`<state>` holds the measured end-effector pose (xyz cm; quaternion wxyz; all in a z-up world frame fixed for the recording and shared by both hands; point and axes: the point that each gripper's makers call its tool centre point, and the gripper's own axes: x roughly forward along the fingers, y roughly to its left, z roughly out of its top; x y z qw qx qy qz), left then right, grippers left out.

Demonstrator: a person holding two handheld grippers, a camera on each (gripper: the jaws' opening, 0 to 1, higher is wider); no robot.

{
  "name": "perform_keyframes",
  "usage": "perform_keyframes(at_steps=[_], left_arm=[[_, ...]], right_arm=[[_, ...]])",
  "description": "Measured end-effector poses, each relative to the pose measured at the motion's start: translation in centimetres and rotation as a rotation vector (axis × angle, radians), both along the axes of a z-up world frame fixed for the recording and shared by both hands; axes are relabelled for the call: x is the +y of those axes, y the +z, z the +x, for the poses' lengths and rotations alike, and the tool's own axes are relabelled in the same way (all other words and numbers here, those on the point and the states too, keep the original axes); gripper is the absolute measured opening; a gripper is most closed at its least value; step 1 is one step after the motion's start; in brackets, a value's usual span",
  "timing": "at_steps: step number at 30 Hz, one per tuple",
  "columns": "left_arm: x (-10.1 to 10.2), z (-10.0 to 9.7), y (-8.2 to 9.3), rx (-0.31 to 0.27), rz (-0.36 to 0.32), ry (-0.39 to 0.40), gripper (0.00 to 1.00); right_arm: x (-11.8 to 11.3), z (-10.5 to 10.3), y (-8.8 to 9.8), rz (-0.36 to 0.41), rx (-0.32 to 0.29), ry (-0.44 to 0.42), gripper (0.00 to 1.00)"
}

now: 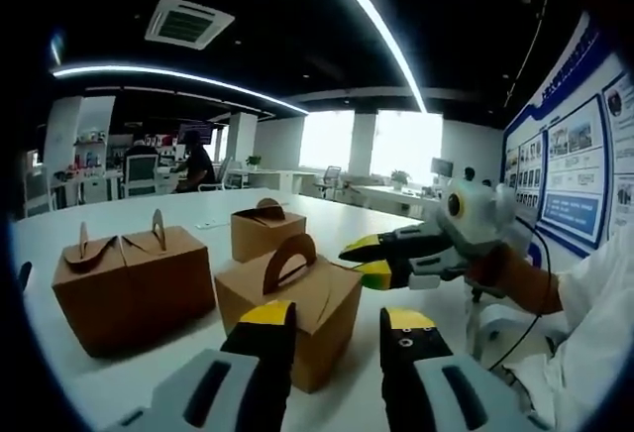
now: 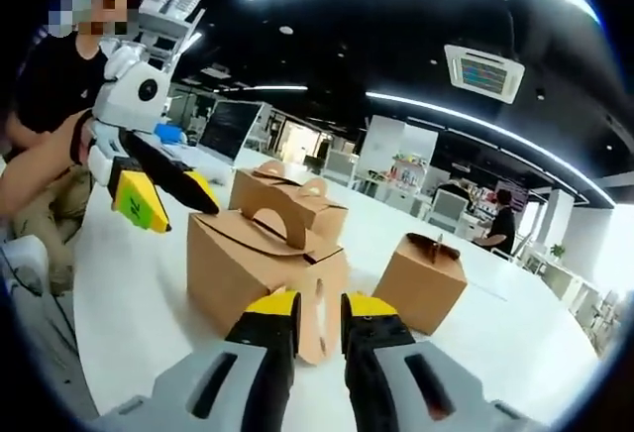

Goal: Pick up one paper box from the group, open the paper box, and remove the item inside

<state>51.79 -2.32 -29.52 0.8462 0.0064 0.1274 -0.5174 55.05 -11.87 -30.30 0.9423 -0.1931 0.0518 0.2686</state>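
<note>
Behind near box [image 1: 297,318], two more boxes [image 1: 134,283], table [image 1: 129,382].

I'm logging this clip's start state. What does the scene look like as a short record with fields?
boxes: three brown paper boxes, all closed
nearest box: before the left gripper, untouched
wide box: left in the left gripper view
far box: behind
surface: white table
left gripper: open, empty
right gripper: open, empty, at the nearest box
</note>
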Motion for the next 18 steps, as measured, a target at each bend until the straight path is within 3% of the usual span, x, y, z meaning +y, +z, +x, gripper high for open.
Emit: perform_keyframes(at_steps=[7, 18], left_arm=[[-0.33, -0.03, -0.07, -0.018, 0.05, 0.021, 0.35], [-0.02, 0.33, -0.07, -0.029, 0.047, 0.035, 0.32]], right_arm=[[-0.37, -0.08, 0.04, -0.013, -0.01, 0.002, 0.19], [-0.93, -0.44, 0.71, -0.024, -0.013, 0.015, 0.24]])
